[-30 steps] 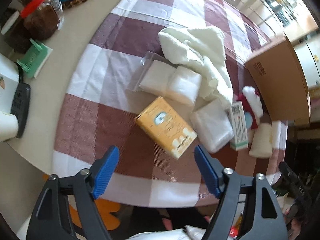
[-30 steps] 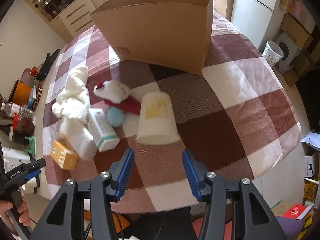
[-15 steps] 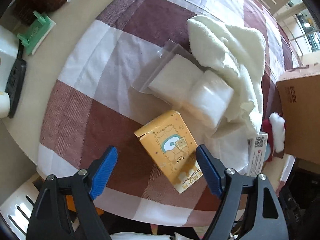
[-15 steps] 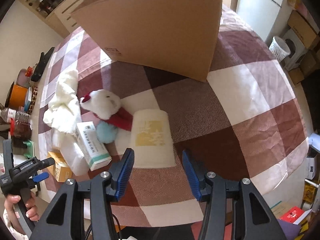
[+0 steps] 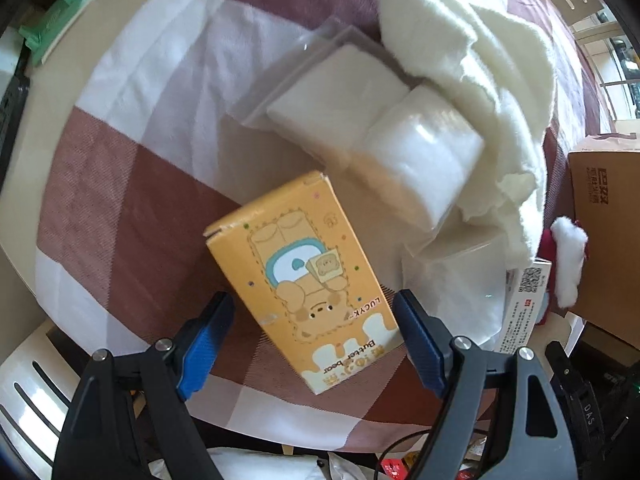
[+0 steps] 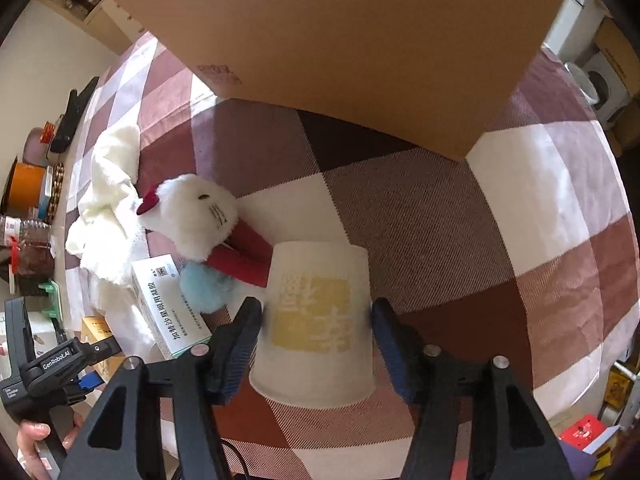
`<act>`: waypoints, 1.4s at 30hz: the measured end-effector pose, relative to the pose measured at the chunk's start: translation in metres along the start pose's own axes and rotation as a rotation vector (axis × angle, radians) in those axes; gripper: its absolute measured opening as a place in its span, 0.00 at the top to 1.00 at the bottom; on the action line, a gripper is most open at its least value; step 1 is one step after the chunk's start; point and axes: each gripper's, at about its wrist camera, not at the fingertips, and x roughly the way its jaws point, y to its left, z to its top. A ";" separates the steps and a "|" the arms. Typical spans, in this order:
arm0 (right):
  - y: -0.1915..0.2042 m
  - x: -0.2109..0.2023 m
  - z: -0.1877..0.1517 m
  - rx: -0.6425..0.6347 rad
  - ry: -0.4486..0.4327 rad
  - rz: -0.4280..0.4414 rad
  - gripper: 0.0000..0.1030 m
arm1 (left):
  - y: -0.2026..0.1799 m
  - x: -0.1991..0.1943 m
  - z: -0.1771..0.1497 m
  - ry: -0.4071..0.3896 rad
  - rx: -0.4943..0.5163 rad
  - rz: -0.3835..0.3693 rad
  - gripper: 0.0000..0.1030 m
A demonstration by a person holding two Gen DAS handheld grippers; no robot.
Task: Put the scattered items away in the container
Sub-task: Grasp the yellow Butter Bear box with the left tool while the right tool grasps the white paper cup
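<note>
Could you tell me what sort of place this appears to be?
Probably a home dining area: a table under a checked tablecloth, household clutter such as a plush toy and towel, and a cabinet with drawers behind.

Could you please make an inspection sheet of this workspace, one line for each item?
Surface: round table under a checked maroon and white cloth.
Job's things: orange box, paper cup on its side, plush toy, white towel, bagged white pads, medicine box, all on the cloth; cardboard box stands behind them.
Clutter: green item and bottles at the table's edge.
Grippers: left gripper open astride the orange box; right gripper has just been opening, the cup between its jaws, not pressed.
Cables: thin black cable under the right gripper.
Surroundings: cabinets, floor boxes.
</note>
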 end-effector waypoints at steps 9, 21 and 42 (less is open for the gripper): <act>0.002 0.018 -0.003 0.024 0.021 0.005 0.39 | -0.008 0.011 -0.005 -0.015 -0.011 0.015 0.20; 0.008 0.012 -0.021 0.063 -0.015 -0.004 0.41 | -0.006 0.001 -0.014 -0.069 0.028 -0.031 0.47; 0.027 -0.040 -0.049 0.021 -0.123 0.038 0.41 | -0.002 -0.030 -0.019 -0.178 0.144 -0.039 0.55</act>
